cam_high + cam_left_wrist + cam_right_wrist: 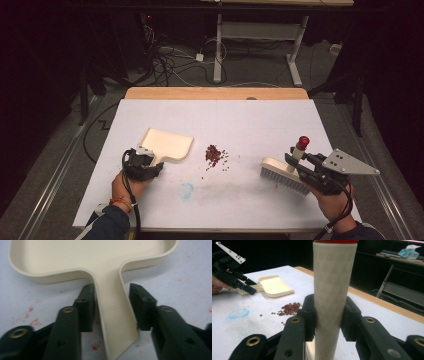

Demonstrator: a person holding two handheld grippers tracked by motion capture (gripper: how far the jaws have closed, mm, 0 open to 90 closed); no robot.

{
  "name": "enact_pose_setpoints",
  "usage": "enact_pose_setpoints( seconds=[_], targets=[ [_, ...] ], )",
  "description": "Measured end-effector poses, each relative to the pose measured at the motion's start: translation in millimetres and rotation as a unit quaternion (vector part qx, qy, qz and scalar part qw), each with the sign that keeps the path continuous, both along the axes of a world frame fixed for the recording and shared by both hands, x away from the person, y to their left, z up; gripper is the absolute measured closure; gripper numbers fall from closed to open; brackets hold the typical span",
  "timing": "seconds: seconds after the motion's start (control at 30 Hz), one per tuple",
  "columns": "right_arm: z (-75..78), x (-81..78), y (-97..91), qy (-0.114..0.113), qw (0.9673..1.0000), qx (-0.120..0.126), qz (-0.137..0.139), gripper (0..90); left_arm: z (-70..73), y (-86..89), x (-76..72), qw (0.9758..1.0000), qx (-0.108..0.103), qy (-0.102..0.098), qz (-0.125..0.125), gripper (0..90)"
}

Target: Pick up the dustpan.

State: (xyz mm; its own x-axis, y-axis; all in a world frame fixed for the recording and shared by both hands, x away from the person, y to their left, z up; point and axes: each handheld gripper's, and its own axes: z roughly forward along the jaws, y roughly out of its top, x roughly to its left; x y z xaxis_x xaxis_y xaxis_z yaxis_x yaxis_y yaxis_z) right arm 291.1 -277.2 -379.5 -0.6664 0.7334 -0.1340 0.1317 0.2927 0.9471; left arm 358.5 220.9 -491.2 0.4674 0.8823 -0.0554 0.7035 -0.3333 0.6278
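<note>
Step in hand: getting set to sweep the beans [214, 155] into the dustpan [167, 143]. Left tool [112, 310] straddles the dustpan handle [113, 322]; the left jaw looks against the handle edge, a thin gap shows at the right jaw, so the grip reads as nearly made, not clamped. Dustpan lies flat on the tabletop [260, 120], mouth facing away from the person, left of the beans. Right tool [327, 317] is clamped on the brush [285, 175] handle, bristles down on the tabletop, right of the beans and well apart from them.

Next move calls for: firm up the left grip, turn the pan mouth toward the pile, drag the brush left.

Around: blue smudge [186, 190] near the front edge, 2 or 3 stray beans [224, 161] just beside the pile. Nothing blocks the sweep path
</note>
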Motion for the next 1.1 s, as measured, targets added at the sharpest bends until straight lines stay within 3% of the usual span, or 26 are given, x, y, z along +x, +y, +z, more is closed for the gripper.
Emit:
enact_pose_setpoints(
  seconds=[0.13, 0.4, 0.87, 0.9, 1.1],
  targets=[
    [-0.8, 1.3, -0.4, 0.0, 1.0, -0.001, 0.0, 69.8, -0.5, 4.2, 1.7, 0.9999, -0.005, 0.003, -0.009, 59.3],
    [-1.3, 1.7, 1.1, 0.004, 1.0, -0.001, 0.005, 69.8, 3.0, 3.4, 5.6, 0.9991, 0.018, 0.004, -0.038, 63.5],
    [-1.4, 8.7, 2.5, 0.007, 1.0, 0.002, 0.003, 69.9, 21.6, 14.3, -0.6, 0.9946, 0.058, -0.054, -0.067, 63.8],
    [-1.6, 9.5, 3.1, 0.008, 1.0, 0.001, 0.004, 69.8, 25.1, 17.5, -2.3, 0.9939, 0.057, -0.066, -0.067, 63.8],
    [-0.5, 11.9, 4.9, 0.004, 1.0, 0.001, 0.004, 69.8, 34.4, 25.2, -8.4, 0.993, 0.047, -0.09, -0.06, 63.9]
  ],
)
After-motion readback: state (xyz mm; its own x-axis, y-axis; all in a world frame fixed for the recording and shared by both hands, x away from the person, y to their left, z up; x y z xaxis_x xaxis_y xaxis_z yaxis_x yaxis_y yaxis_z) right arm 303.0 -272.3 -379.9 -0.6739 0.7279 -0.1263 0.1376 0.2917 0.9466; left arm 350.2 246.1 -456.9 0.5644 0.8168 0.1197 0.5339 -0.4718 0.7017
